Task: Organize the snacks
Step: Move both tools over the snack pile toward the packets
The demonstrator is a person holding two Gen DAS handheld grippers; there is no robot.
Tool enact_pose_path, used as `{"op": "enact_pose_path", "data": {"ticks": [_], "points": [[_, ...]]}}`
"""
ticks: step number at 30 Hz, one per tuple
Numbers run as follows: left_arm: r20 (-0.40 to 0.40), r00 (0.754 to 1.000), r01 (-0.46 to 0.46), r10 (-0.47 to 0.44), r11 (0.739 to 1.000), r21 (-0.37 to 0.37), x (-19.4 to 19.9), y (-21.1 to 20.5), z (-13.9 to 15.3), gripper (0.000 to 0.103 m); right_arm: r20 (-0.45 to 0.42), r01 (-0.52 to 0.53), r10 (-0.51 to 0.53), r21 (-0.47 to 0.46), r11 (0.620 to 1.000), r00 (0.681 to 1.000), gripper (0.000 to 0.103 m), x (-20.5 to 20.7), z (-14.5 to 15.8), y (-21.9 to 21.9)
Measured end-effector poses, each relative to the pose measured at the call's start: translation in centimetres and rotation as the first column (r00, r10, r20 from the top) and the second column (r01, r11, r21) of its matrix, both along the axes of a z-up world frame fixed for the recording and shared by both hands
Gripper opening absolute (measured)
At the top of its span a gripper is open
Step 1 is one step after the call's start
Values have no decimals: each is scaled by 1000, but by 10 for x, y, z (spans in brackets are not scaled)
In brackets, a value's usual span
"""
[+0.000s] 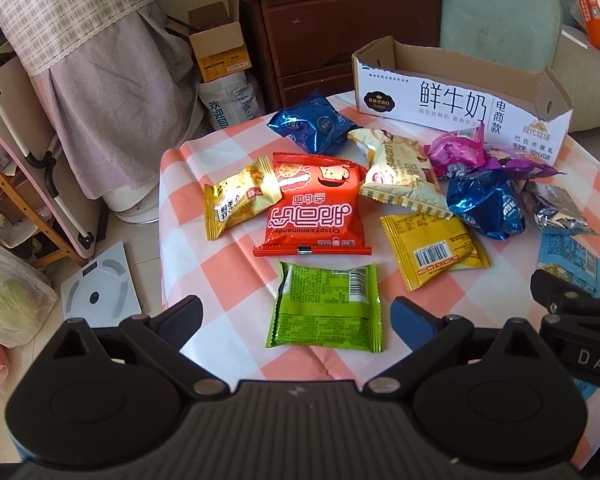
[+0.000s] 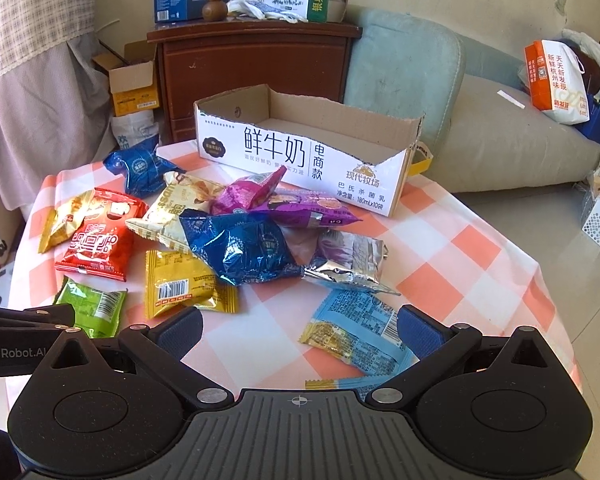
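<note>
Left gripper (image 1: 296, 316): jaws spread, empty, hovering at the near table edge with the green packet (image 1: 326, 306) lying flat between its fingers, long axis running near-to-far. Right gripper (image 2: 300, 330): likewise open and empty, light-blue packet (image 2: 360, 334) just ahead, angled. Cut-down milk carton (image 2: 300, 152): far side, empty, beyond the loose snack pile; probably the destination.

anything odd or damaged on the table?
The cardboard milk box has a ragged, torn-off top edge and holds no visible snacks. The silver packet looks crumpled. The other packets lie scattered on the checked cloth, several overlapping.
</note>
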State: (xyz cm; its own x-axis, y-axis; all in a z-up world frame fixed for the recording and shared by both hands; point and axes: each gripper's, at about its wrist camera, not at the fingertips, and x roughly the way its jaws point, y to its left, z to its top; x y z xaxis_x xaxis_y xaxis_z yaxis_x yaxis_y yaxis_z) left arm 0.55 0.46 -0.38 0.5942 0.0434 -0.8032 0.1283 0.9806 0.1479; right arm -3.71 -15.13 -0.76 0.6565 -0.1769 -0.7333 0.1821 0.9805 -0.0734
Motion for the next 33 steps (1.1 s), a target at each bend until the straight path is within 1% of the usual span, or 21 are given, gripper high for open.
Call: {"op": "enact_pose_path", "data": {"ticks": [6, 13, 19, 26, 33], "points": [[-11, 1000, 1, 0, 1000, 19, 0, -4, -3, 99, -14, -2, 2, -12, 1000, 1000, 103, 1, -4, 2], [-10, 1000, 3, -2, 999, 39, -1, -5, -3, 99, 3, -9, 9, -30, 1000, 1000, 103, 0, -4, 4], [-15, 1000, 12, -11, 998, 59, -1, -7, -6, 98, -17, -9, 8, -30, 1000, 1000, 103, 1, -7, 4], [-25, 1000, 18, -17, 998, 53, -1, -7, -9, 98, -28, -11, 10, -42, 999, 1000, 103, 2, -9, 5], [-32, 999, 27, -25, 997, 67, -2, -8, -12, 98, -31, -15, 13, -47, 999, 999, 103, 1, -10, 6]]}}
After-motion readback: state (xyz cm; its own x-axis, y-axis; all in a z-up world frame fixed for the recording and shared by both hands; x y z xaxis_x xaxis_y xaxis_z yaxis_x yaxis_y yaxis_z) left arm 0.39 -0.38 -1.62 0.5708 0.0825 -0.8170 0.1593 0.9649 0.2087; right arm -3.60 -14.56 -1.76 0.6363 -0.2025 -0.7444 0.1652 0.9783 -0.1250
